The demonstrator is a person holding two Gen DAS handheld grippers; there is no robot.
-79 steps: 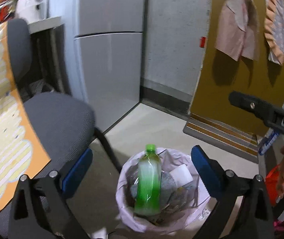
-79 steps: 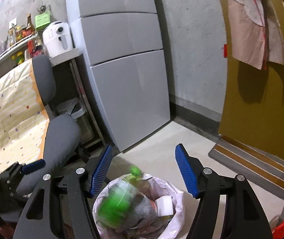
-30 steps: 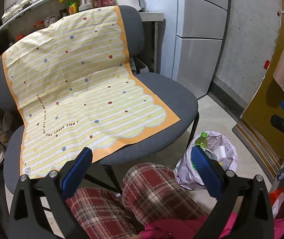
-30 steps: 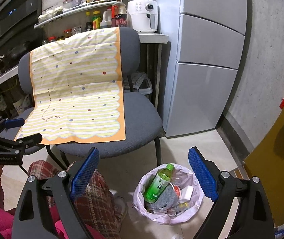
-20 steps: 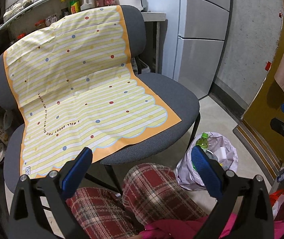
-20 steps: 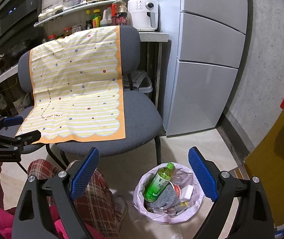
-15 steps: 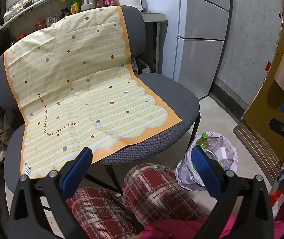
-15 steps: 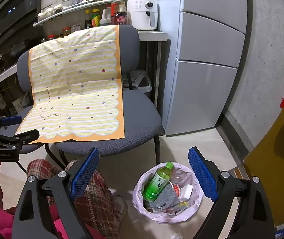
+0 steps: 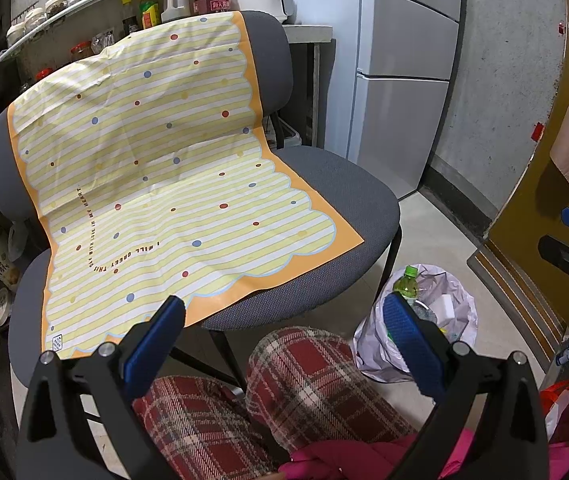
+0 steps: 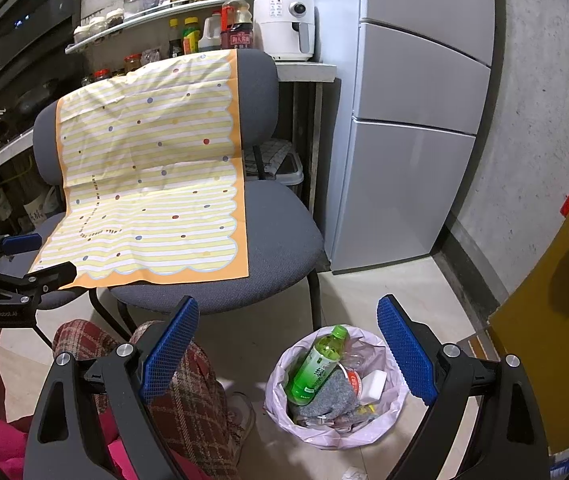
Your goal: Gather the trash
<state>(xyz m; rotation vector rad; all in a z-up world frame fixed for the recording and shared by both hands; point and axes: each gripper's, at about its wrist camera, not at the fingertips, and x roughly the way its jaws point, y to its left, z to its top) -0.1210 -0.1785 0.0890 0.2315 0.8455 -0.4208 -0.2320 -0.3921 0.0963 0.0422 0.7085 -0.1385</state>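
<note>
Both tongs sat released, empty: left gripper (image 9: 282, 330) & right gripper (image 10: 288, 344) held back over lap. Green bottle (image 10: 316, 364) lay in bin bag (image 10: 398, 408) w/ other trash, prob. task done.

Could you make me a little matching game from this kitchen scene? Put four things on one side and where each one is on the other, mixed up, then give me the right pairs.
Things:
1. green bottle
2. yellow striped cloth
3. white air fryer
4. bin bag

Places:
A. draped over the grey chair
B. on the floor beside the chair
C. leaning inside the bin bag, cap up
D. on the white counter next to the fridge

Pairs: 1-C, 2-A, 3-D, 4-B
</note>
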